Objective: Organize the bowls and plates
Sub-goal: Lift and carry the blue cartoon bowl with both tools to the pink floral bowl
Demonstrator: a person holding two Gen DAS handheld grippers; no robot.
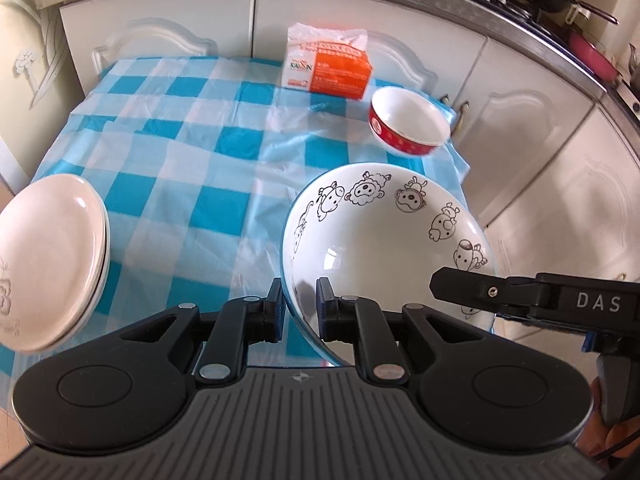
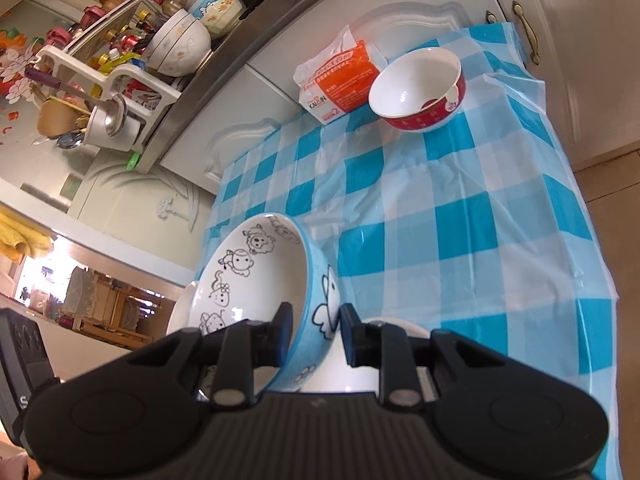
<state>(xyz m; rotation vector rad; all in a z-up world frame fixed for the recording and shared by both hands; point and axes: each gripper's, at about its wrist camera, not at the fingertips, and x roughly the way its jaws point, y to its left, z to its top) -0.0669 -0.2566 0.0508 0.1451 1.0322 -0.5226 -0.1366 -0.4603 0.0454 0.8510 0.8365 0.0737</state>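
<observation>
Blue-and-white checked plastic covers the table [image 1: 192, 136] in the left wrist view. The left gripper [image 1: 301, 304] pinches the near rim of a large bowl [image 1: 384, 232], white inside with a ring of cartoon animals, one pad inside the wall and one outside. That bowl sits at the near right of the cloth. The right gripper [image 1: 460, 286] reaches in from the right edge and meets the same bowl's right rim; how its jaws stand cannot be told from here. A stack of white plates [image 1: 48, 256] lies at the near left, well apart from the bowl. A red bowl [image 1: 408, 124] with a white inside stands farther back on the right, and an orange-and-white tissue pack [image 1: 328, 66] lies just beyond it by the white cabinet doors.

Seen from the right wrist, the right gripper [image 2: 316, 334] clamps the large bowl's [image 2: 256, 280] wall, one pad on the white inside, the other on the blue outside; the bowl appears tilted. Beyond it over the cloth [image 2: 460, 220], the red bowl [image 2: 418, 88] stands at the far end, touching or just beside the tissue pack [image 2: 340, 84]. A dish rack [image 2: 120, 76] crowded with bottles and bowls stands on the counter at the far left.
</observation>
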